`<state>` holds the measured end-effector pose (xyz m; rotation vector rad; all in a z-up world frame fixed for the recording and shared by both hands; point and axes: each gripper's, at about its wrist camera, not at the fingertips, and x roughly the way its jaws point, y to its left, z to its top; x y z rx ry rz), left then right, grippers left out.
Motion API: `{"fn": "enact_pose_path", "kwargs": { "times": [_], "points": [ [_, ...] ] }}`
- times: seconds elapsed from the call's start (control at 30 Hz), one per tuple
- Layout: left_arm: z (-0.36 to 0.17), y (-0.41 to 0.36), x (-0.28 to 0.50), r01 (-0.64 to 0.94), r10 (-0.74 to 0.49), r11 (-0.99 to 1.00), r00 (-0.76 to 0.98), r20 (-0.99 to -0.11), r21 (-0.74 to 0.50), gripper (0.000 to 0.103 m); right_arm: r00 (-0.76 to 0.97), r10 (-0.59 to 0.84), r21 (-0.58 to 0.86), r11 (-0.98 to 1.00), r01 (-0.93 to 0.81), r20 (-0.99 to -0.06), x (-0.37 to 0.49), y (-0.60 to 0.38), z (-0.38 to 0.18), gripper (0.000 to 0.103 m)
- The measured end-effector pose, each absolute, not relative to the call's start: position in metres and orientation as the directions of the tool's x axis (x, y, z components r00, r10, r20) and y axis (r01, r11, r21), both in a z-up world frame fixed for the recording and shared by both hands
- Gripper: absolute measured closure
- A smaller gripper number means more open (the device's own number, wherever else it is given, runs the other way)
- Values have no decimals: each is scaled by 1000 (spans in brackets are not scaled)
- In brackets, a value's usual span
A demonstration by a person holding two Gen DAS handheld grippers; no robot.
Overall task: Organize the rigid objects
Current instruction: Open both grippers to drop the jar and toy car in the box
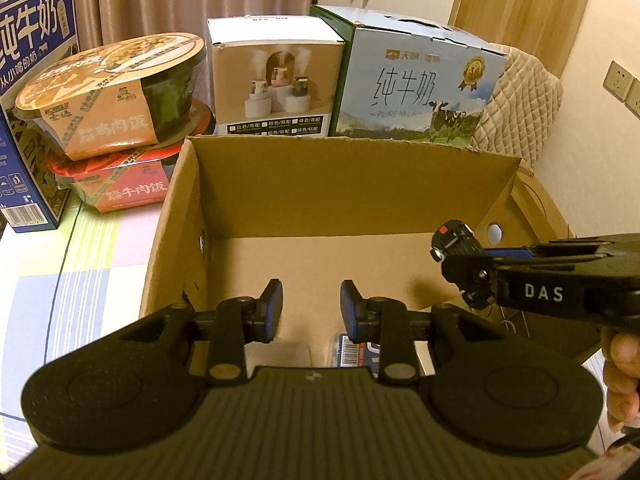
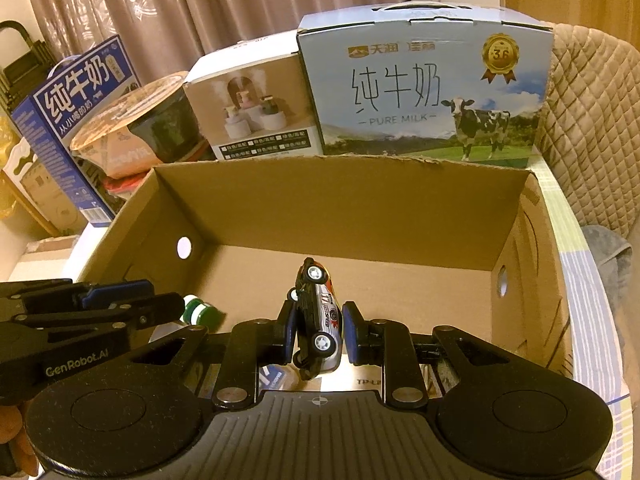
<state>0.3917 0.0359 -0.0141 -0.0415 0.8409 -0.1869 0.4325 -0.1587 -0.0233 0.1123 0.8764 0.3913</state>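
Toy car (image 2: 318, 320), a small silver and black racer with red trim, hangs nose-down over the middle of the cardboard box (image 2: 348, 216), pinched at its sides by the right gripper (image 2: 318, 334).

Largest in view is that open cardboard box, its brown floor mostly bare, with round holes punched in the side walls. It sits on a surface covered by a pastel checked cloth (image 1: 72, 280).

Behind the far wall stands a row of packaging. A light blue milk carton (image 2: 424, 92) printed with a cow is at the right, and a beige humidifier box (image 2: 252, 108) is just beside it. Two instant rice bowls (image 1: 116, 96) are stacked one on the other further left, with a dark blue milk carton (image 1: 36, 40) at the far left. A quilted beige cushion (image 2: 592, 120) lies to the right of the light blue carton.

The left gripper (image 1: 311, 306) hovers over the near left part of the box. Its blue-padded fingers (image 1: 272, 308) stand a little apart with nothing between them, about as close as they come.

Near the box's front edge, under the grippers, lie a blue barcoded pack (image 1: 352, 350) and a small green-capped bottle (image 2: 200, 312), both partly hidden.

A hand (image 1: 622, 376) shows at the right edge of the left wrist view.
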Motion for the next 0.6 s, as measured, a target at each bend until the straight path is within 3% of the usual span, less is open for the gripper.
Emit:
{"fn": "enact_pose_path", "kwargs": {
  "times": [0.13, 0.23, 0.6],
  "points": [
    [-11, 39, 387, 155, -192, 981, 658, -728, -118, 77, 618, 439, 309, 898, -313, -652, 433, -157, -15, 81],
    [-7, 41, 379, 155, -190, 981, 671, -717, -115, 77, 662, 448, 325, 893, -311, -600, 430, -159, -4, 62],
    [15, 38, 342, 138, -200, 980, 698, -687, -145, 77, 701, 422, 285, 906, -312, -575, 390, -182, 20, 61]
  ]
}}
